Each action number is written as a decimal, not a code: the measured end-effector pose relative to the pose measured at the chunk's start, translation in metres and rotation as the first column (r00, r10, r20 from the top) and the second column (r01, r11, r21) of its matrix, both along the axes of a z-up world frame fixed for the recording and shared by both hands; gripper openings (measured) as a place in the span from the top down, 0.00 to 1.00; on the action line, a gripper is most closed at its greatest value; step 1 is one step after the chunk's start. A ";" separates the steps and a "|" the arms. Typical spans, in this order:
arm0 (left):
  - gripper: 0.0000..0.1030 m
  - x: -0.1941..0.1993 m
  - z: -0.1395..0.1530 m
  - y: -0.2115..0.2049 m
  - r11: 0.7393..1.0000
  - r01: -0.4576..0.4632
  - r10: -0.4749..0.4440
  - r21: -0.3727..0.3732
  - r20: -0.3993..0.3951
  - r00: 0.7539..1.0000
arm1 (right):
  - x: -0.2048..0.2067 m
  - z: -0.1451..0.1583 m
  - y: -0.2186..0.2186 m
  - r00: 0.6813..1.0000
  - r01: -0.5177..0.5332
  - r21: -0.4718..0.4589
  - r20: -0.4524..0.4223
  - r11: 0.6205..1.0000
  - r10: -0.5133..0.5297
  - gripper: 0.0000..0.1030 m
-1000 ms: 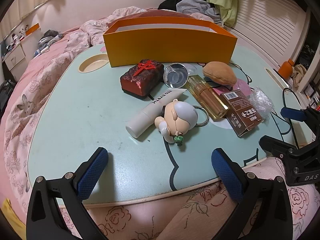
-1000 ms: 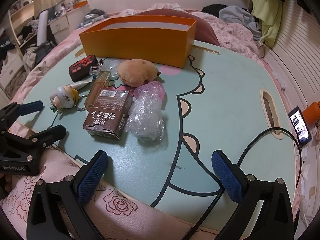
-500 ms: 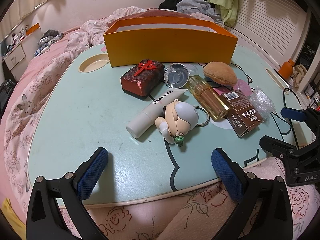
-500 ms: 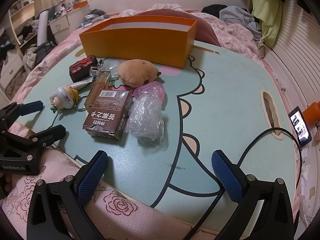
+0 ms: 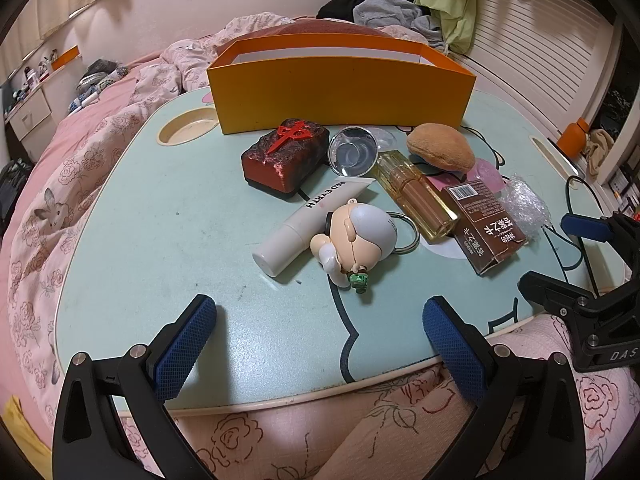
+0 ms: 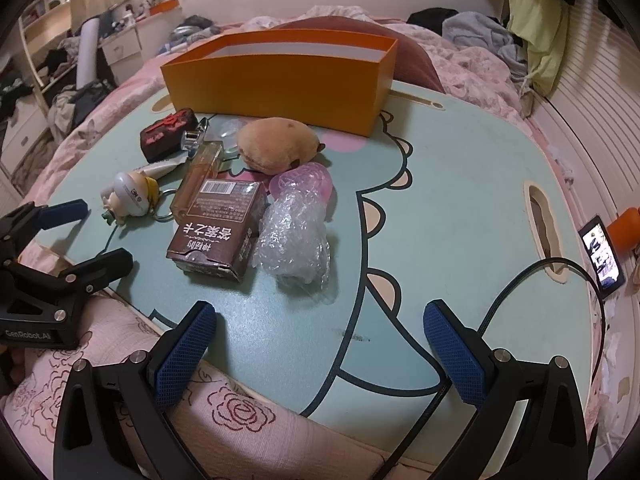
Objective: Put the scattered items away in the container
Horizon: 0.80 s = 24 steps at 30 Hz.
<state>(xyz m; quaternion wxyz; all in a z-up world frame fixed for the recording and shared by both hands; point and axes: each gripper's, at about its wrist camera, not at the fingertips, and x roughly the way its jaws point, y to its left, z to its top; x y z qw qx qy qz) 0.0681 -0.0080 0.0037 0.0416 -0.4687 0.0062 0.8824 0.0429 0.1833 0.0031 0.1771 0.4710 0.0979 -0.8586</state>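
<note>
An orange box (image 5: 340,88) stands at the far side of the teal table (image 5: 160,220); it also shows in the right wrist view (image 6: 280,80). In front of it lie a red block (image 5: 286,156), a clear round lid (image 5: 352,152), a white tube (image 5: 308,224), a doll keychain (image 5: 356,240), an amber bottle (image 5: 418,196), a tan plush (image 5: 440,152), a brown carton (image 6: 218,228), a pink item (image 6: 304,180) and bubble wrap (image 6: 296,236). My left gripper (image 5: 320,332) is open and empty at the near edge. My right gripper (image 6: 320,336) is open and empty, right of the pile.
A black cable (image 6: 520,292) runs over the table's right side near a slot (image 6: 542,220). A round cup recess (image 5: 188,130) sits at the far left. Pink bedding (image 5: 60,160) surrounds the table. A phone (image 6: 602,256) lies off the right edge.
</note>
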 end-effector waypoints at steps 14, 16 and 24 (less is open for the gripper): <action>0.00 0.000 0.000 0.000 1.000 -0.002 0.002 0.001 0.000 1.000 | -0.001 0.000 0.001 1.000 0.001 -0.003 -0.006 1.000 -0.001 0.00; 0.01 0.001 0.002 -0.003 1.000 -0.007 0.007 0.020 -0.005 1.000 | -0.001 0.000 0.002 1.000 0.001 -0.007 -0.009 1.000 -0.001 0.00; 0.34 0.003 0.020 -0.023 0.985 0.015 0.001 0.172 -0.096 0.995 | 0.005 0.006 0.012 0.999 0.007 -0.084 -0.046 0.996 -0.010 0.24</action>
